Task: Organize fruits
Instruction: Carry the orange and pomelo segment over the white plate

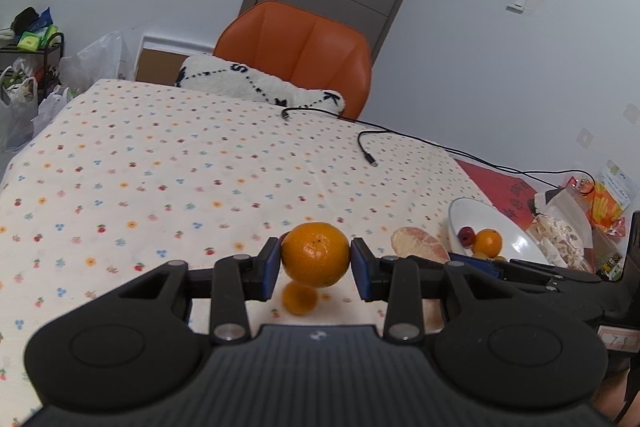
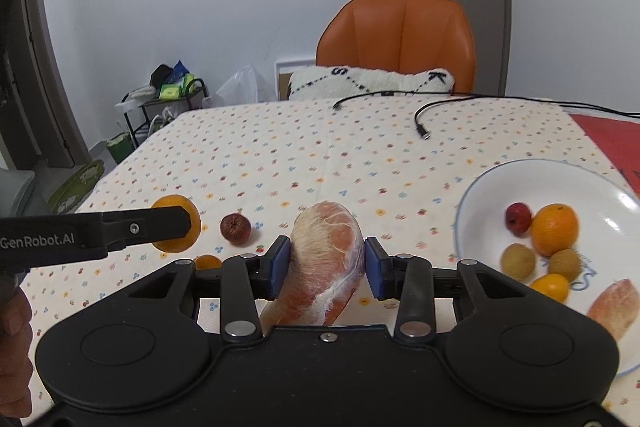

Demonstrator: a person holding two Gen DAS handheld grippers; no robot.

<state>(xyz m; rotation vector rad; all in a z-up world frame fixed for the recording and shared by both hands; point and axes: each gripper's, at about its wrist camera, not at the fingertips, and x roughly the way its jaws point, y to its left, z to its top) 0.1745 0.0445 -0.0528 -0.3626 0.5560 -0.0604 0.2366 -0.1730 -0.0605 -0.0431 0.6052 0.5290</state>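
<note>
Left of the white bowl (image 2: 472,195), your left gripper (image 1: 316,263) pinches an orange (image 1: 315,254) above the tablecloth (image 1: 160,167); your right gripper (image 2: 326,263) clamps a pomelo wedge (image 2: 324,259), both seemingly bowl-bound.

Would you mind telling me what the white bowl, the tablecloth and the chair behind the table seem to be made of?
White bowl: probably glazed ceramic, as its smooth surface shows soft reflections and a thin blue rim line. Tablecloth: soft, matte fabric printed with small fruits and flowers, with a fold crease down the middle. Chair: orange leather or faux leather, with a smooth, slight sheen and stitched padded panels; which one cannot be told.
</note>
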